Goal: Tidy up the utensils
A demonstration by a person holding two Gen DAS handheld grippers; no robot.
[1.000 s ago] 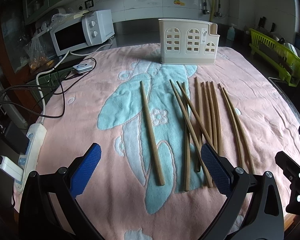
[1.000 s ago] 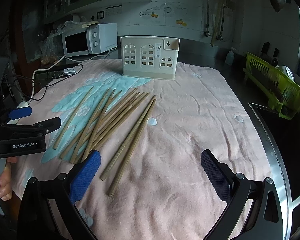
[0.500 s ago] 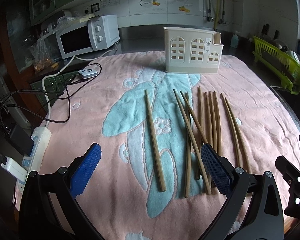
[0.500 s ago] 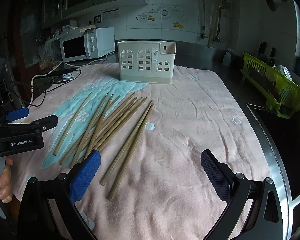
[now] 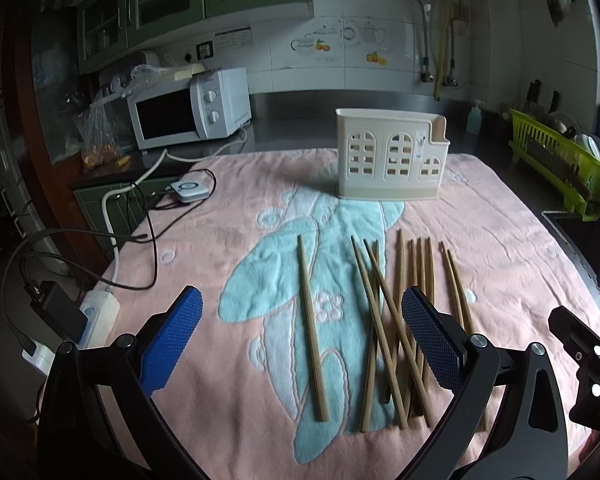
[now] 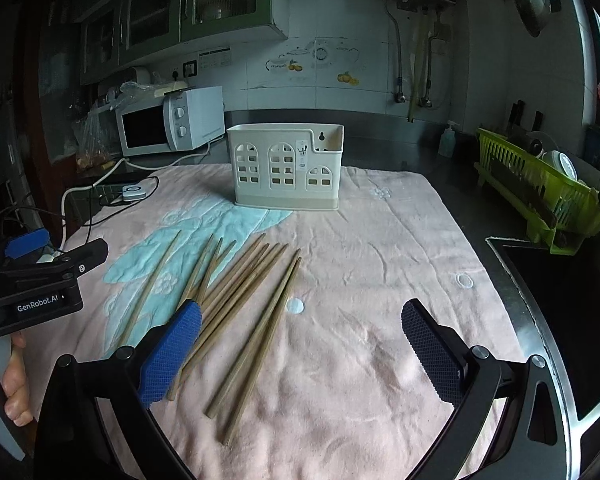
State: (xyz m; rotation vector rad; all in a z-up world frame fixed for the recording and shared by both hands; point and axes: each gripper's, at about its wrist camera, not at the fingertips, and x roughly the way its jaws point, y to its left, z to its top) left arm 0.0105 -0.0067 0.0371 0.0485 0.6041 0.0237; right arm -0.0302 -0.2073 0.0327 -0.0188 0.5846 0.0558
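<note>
Cream utensil holder (image 5: 392, 160) stands upright at the far end of the surface, on a pink-and-teal towel (image 5: 512, 248); its arched cut-out windows face the cameras. Wooden chopsticks (image 5: 396, 304) lie flat on the towel well short of the holder, tips pointing roughly toward it: one single stick (image 5: 311, 320) apart on the teal patch, left of the main bundle, where several cross one another, and a pair (image 5: 454, 288) at the bundle's right edge. Left gripper (image 5: 300, 336) hangs over the near end of the sticks, fingers (image 5: 172, 336) spread wide, nothing between them. Right gripper (image 6: 300, 352) likewise spread and empty, nearer than the holder, over the pair (image 6: 260, 340) and bare pink towel. White microwave (image 5: 188, 108) sits left of and behind the holder; green dish rack (image 6: 540, 196) far to its right.
</note>
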